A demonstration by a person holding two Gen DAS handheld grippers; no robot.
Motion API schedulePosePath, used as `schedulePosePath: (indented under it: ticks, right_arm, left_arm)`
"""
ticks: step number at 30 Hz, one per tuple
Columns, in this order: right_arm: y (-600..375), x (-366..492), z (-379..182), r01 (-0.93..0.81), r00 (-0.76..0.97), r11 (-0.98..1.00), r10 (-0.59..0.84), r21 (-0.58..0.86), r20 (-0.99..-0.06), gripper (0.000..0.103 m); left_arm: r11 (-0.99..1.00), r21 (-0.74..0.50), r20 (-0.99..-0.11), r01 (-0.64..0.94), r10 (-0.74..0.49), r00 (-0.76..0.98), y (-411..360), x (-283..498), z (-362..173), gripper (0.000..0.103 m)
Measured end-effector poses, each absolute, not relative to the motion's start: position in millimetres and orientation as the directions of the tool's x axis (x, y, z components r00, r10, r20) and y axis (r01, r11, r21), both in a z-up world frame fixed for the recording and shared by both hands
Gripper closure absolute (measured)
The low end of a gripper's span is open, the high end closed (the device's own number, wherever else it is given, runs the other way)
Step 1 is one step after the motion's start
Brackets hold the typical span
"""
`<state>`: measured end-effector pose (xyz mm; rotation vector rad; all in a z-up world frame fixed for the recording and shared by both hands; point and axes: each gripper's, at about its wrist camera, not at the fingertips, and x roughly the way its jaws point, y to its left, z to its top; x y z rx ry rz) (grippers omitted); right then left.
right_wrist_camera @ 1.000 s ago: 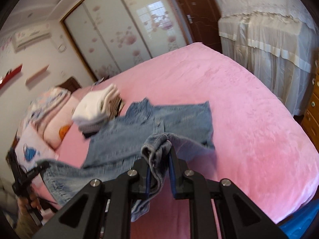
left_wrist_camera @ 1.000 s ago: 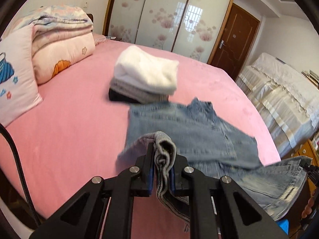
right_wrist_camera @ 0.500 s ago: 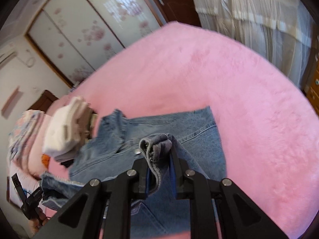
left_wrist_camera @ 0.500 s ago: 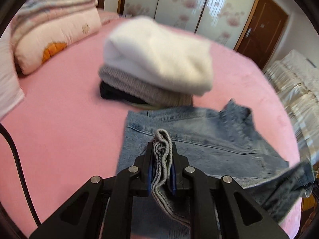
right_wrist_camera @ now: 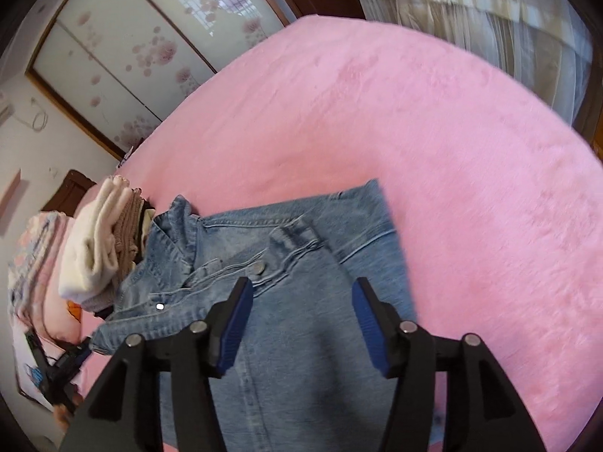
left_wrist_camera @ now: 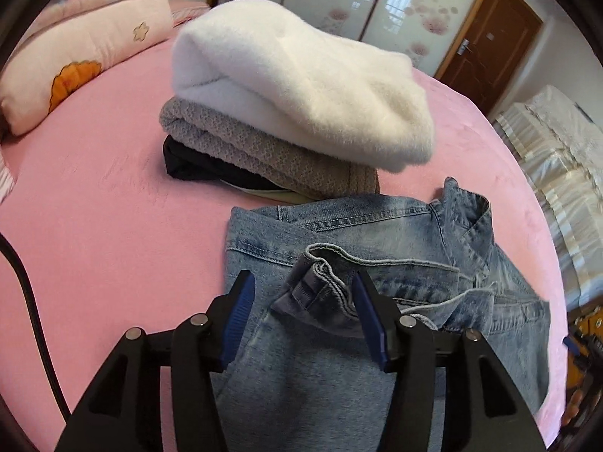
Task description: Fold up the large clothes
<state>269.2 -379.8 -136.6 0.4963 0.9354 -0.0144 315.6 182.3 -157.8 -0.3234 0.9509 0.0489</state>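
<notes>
We let go: L tool (left_wrist_camera: 301, 301) & R tool (right_wrist_camera: 299, 303) opening, jacket (left_wrist_camera: 377, 233) hem dropped mid-bed (right_wrist_camera: 377, 113). Next: smooth fold.

Just ahead of the left gripper (left_wrist_camera: 303, 324) a stack of 3 folded clothes (left_wrist_camera: 294, 113) stands on the bed (left_wrist_camera: 105, 203), touching the far edge of the denim jacket (left_wrist_camera: 339, 233) and blocking any straight push forward. To that gripper's left the pink cover lies bare as far as the pillows (left_wrist_camera: 86, 64). Ahead and to the right of the right gripper (right_wrist_camera: 301, 324) the bed is wide open up to the curtained furniture (right_wrist_camera: 490, 26). A bunched cuff (left_wrist_camera: 320, 293) lies between the left gripper's opening jaws.
</notes>
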Motion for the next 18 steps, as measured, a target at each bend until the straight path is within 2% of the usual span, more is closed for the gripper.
schedulePosePath:
  ticks: [11, 15, 18]
  right_arm:
    - [-345.9, 294.7, -155.9, 0.035, 0.553, 0.983, 0.13, 0.179, -0.823, 0.044]
    - [-344.9, 300.4, -161.9, 0.018, 0.55, 0.983, 0.142, 0.182, -0.823, 0.044]
    - [-347.0, 302.8, -166.5, 0.021, 0.543, 0.98, 0.156, 0.199, -0.825, 0.044]
  left_arm:
    - [0.988, -0.132, -0.792, 0.073, -0.15, 0.592, 170.8, 305.9, -160.2, 0.05]
    - [0.984, -0.131, -0.786, 0.118, -0.176, 0.593, 172.9, 301.8, -159.0, 0.05]
    - [0.975, -0.188, -0.78, 0.117, -0.221, 0.585, 180.2, 301.9, -157.5, 0.05]
